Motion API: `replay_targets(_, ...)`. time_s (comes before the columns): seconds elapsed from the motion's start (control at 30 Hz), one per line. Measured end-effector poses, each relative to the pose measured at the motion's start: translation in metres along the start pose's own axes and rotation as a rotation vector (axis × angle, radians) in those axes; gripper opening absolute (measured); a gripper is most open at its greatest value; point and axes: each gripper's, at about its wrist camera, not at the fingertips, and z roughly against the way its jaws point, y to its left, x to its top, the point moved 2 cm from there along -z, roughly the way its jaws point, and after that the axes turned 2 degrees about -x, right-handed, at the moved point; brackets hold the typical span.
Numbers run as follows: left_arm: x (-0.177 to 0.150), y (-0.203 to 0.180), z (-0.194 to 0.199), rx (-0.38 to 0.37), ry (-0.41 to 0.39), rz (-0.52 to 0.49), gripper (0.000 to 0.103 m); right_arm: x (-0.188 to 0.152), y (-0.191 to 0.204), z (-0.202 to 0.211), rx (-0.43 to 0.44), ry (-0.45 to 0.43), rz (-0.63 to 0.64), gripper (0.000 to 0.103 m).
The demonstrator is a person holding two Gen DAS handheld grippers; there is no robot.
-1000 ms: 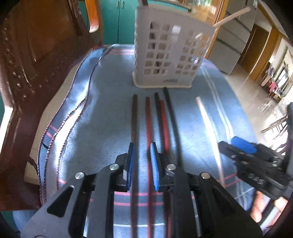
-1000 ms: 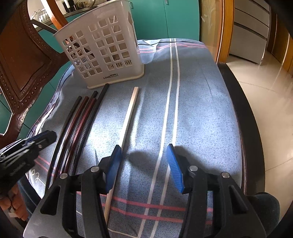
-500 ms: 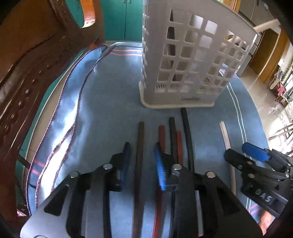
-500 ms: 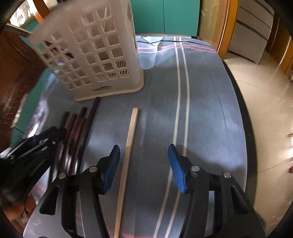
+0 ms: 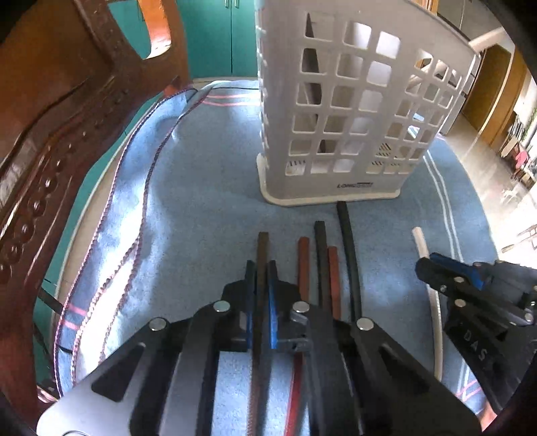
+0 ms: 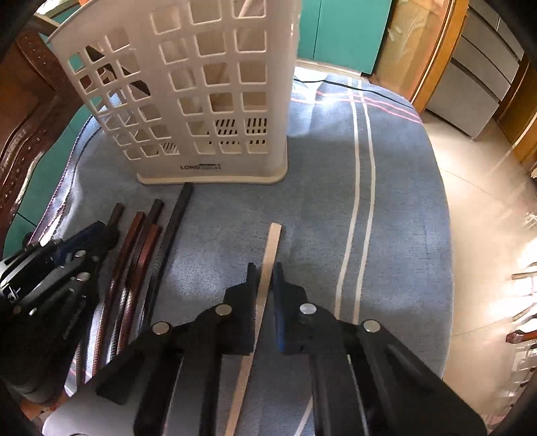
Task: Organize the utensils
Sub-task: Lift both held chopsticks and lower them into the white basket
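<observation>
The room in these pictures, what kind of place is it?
Probably a home dining room. A carved wooden chair stands at a table under a blue cloth, teal cabinets line the wall, and a white utensil basket stands on the cloth.

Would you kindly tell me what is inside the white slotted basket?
Through the holes of the white basket, a dark utensil leans on its left side and a pale stick pokes out top right. The solid base hides anything lower.
</observation>
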Motion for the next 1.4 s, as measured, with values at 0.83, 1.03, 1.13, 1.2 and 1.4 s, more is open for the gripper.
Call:
replay_targets(0.83, 0.041, 0.001, 0.215, -0.155, -0.485, 0.035, 0.007, 0.005, -0.057, 0.204, 0.218, -0.445, -0.130, 0.006)
replay_targets(1.03, 0.058, 0.012, 0.258, -0.184, -0.614, 0.086, 0.007, 0.017, -0.060, 0.243, 0.216, -0.562, -0.113, 0.006)
replay_targets(1.13, 0.064, 0.018, 0.280, -0.206, -0.692, 0.130, 0.007, 0.030, -0.061, 0.265, 0.233, -0.623, -0.106, 0.006)
replay_targets(1.2, 0.073, 0.023, 0.291, -0.230, -0.746, 0.159, 0.007, 0.038, -0.060, 0.278, 0.236, -0.665, -0.100, 0.006)
replay_targets(1.4, 0.099, 0.031, 0.298, -0.228, -0.883, 0.250, 0.007, 0.061, -0.065, 0.319, 0.251, -0.856, -0.145, 0.006)
